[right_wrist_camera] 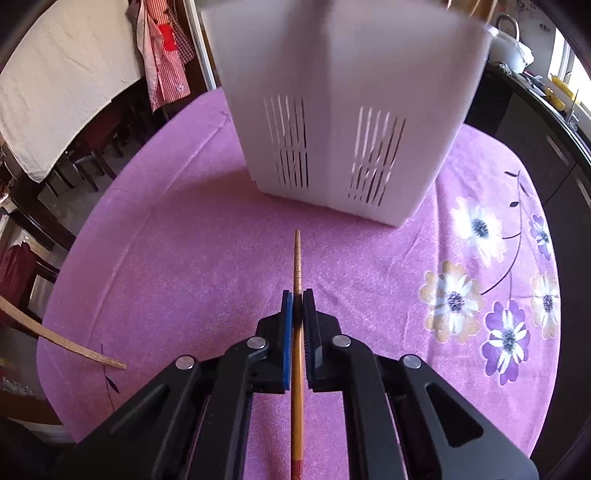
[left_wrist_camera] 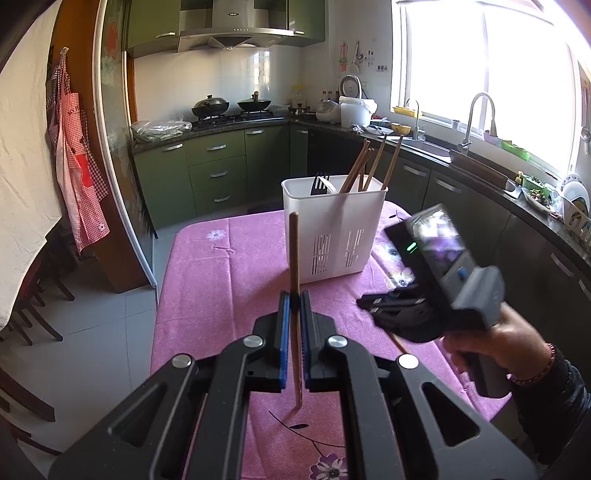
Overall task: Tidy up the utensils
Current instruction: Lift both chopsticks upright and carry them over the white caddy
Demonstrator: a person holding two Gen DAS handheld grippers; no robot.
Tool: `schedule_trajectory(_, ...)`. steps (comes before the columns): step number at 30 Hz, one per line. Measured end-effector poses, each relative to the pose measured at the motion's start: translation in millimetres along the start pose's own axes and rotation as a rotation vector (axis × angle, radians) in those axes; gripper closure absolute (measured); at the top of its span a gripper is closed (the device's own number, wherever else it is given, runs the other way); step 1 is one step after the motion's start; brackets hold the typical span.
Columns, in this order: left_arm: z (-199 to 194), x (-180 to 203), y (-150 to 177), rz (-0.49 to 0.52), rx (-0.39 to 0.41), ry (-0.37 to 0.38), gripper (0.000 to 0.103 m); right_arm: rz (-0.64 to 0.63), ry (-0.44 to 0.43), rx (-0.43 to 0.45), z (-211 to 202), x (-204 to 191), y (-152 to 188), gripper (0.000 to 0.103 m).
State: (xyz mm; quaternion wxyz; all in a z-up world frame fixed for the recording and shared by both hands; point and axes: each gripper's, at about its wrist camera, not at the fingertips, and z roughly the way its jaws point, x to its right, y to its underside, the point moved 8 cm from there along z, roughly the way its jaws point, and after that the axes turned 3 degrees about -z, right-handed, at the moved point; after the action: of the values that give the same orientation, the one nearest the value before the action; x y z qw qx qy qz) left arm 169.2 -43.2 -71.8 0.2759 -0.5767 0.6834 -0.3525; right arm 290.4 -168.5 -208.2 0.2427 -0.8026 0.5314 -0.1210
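Right now I have one chopstick [left_wrist_camera: 294, 258] clamped upright in my left gripper [left_wrist_camera: 294, 299], the white caddy [left_wrist_camera: 332, 229] beyond on the pink flowered surface [left_wrist_camera: 221, 266] of a green-cabinet kitchen. Only my left view shows chopsticks, a fork and the right hand [left_wrist_camera: 495, 350]; the right gripper [right_wrist_camera: 297, 299] jaws are clamped on another chopstick [right_wrist_camera: 297, 254] pointing at the caddy.

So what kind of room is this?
A home kitchen, most likely: a steel range hood over black woks on the gas stove, green cabinets, and a sink with a curved steel tap.
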Motion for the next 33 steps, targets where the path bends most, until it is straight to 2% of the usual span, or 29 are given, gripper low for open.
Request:
schedule_trajectory(6, -1, 1, 1, 0.005, 0.002, -0.001, 0.098, 0.019, -0.026, 0.220, -92, 9, -15, 0.097)
schedule_trajectory(11, -1, 1, 2, 0.006, 0.002, -0.003, 0.097, 0.015, -0.013, 0.339, -150, 13, 1, 0.097)
schedule_trajectory(16, -1, 2, 2, 0.011, 0.003, -0.003, 0.098, 0.015, 0.008, 0.390, -182, 18, 29, 0.097)
schedule_trajectory(22, -2, 3, 1, 0.015, 0.003, -0.013, 0.098, 0.037, -0.005, 0.410, -198, 21, 47, 0.097)
schedule_trajectory(29, -5, 1, -12, 0.018, 0.013, -0.023, 0.098, 0.057, -0.017, 0.422, -202, 26, 54, 0.097)
schedule_trajectory(33, -9, 0, -34, 0.028, 0.026, -0.009, 0.098, 0.064, -0.023, 0.423, -202, 27, 54, 0.097)
